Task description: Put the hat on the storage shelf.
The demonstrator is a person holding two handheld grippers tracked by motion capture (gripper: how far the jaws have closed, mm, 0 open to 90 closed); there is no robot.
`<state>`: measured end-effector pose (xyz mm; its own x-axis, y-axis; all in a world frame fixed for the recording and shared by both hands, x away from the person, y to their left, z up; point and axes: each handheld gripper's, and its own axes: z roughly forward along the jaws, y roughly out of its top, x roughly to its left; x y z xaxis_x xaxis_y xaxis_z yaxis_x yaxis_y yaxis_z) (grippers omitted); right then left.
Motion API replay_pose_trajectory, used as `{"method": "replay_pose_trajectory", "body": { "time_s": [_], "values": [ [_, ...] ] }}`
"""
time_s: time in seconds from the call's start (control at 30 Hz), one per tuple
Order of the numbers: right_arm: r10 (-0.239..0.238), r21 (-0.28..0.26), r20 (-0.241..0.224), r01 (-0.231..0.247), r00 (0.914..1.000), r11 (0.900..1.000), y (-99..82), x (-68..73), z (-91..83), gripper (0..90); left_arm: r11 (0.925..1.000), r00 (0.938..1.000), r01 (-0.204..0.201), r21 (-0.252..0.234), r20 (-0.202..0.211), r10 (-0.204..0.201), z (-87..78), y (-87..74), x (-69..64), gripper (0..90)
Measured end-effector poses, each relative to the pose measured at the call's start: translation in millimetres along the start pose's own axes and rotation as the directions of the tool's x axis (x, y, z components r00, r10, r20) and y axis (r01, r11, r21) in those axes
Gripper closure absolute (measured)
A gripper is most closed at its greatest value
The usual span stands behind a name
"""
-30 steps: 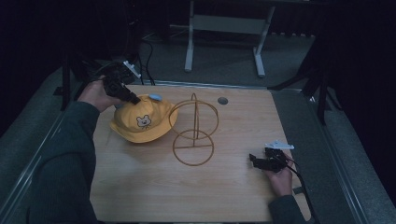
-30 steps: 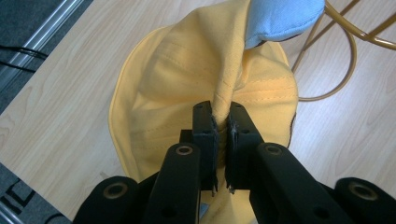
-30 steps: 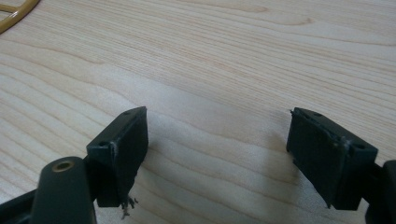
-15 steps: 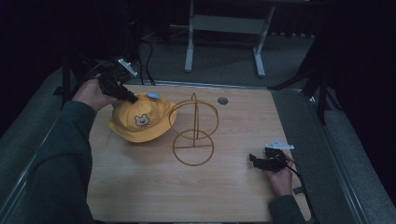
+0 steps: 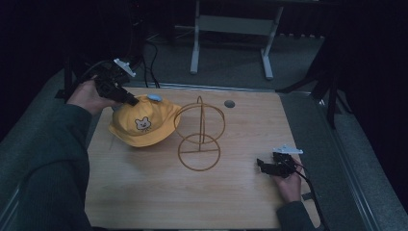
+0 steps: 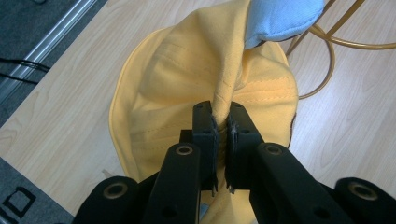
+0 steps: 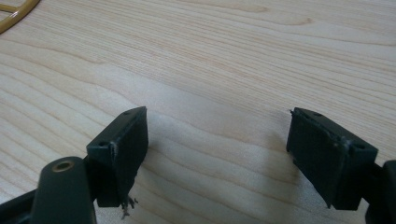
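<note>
Writing is nowhere to be read; the only mark is a small bear face printed on the front of the yellow hat (image 5: 142, 126), seen from the high view. The hat lies on the far left part of the wooden counter (image 5: 144, 192), its brim just beside the gold wire stand (image 5: 199, 137). The left claw (image 5: 129, 99) is closed tight on a pinched fold of the hat's cloth at its far edge. The left gripper view adds what the high view leaves small: the fold squeezed between the pads (image 6: 211, 130), the stitched seams, and a pale blue patch (image 6: 285, 16) at the top. The right claw (image 5: 262, 164) rests near the counter's right edge, well apart from the hat; the right gripper view shows its jaws spread wide over bare wood, holding nothing.
</note>
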<state>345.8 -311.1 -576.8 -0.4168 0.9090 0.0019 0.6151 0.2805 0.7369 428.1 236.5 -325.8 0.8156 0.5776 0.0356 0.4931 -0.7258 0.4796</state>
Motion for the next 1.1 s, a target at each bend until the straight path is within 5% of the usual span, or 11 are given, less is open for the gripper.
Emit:
{"method": "replay_pose_trajectory", "body": {
  "time_s": [1.1],
  "values": [
    [0.002, 0.0, 0.0, -0.002, 1.0, 1.0, 0.0, 0.3, -0.1, 20.6, 0.9988, 0.9999, 0.013, -0.048, 0.001, -0.013, -23.9, -9.3, 1.3, 84.4]
  ]
}}
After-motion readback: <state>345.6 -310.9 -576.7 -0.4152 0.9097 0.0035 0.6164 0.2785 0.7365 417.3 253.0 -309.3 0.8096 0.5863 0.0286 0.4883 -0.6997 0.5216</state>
